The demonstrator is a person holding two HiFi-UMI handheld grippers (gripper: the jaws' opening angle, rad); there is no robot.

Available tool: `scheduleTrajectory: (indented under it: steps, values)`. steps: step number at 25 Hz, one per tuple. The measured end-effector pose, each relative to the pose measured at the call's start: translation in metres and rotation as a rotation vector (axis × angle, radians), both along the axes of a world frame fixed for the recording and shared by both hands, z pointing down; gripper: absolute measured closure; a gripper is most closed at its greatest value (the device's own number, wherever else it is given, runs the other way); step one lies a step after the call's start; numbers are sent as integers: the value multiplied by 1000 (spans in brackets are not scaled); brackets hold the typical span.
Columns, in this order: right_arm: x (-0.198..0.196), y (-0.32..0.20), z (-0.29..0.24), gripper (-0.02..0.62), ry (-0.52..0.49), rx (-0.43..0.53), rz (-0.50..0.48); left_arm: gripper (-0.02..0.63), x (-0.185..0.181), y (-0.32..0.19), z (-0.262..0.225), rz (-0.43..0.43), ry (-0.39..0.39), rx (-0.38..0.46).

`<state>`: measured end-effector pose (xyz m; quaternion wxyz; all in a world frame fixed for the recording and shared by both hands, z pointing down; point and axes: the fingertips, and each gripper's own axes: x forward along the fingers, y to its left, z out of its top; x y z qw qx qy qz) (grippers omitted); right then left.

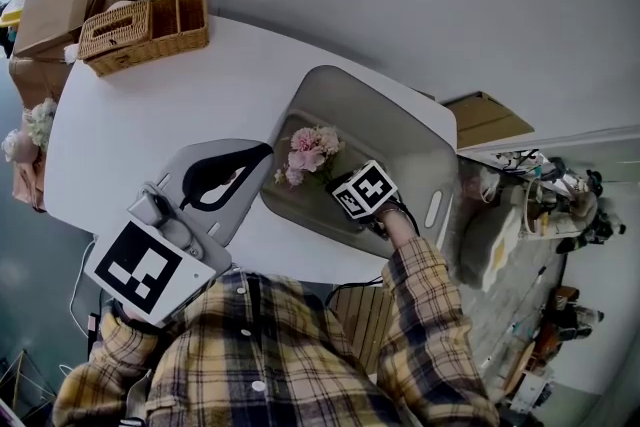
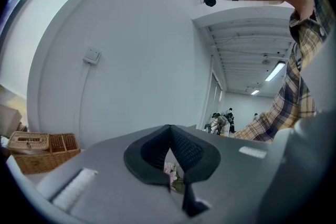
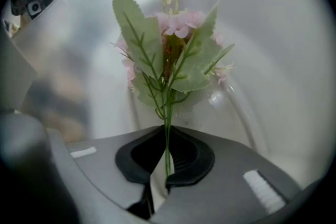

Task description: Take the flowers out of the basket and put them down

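Found flowers [image 1: 310, 153] inside grey basket [image 1: 420, 130] on white bench [image 1: 150, 115], blooms toward its 9 o'clock wall. Noted right gripper [image 3: 167, 165] at 4 o'clock of blooms, jaws pinched on the green stems. Noted left gripper [image 2: 169, 136] beside basket at its 8 o'clock, jaws together on nothing; wicker box [image 1: 145, 30] well apart at 11 o'clock.

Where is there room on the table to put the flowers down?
The widest bare patch of the white table lies between the wicker basket, the grey basket and the left gripper. The strip along the near edge, in front of the grey basket, is narrow, with the person's sleeve over it.
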<state>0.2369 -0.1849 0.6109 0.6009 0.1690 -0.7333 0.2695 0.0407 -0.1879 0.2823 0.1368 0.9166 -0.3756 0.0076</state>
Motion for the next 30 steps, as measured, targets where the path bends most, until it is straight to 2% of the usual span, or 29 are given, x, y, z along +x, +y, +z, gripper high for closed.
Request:
scheduleTrajectory:
  steps: [9, 14, 23, 30]
  values:
    - [-14, -17, -58, 583, -138, 151, 40, 592, 7, 14, -6, 11, -10, 20]
    - [-1, -14, -102, 583, -204, 251, 94, 592, 25, 41, -17, 22, -24, 52]
    - [4, -29, -154, 584, -296, 393, 165, 592, 33, 60, -17, 32, -27, 59]
    - [-15, -25, -182, 584, -375, 506, 169, 592, 26, 80, 0, 19, -29, 56]
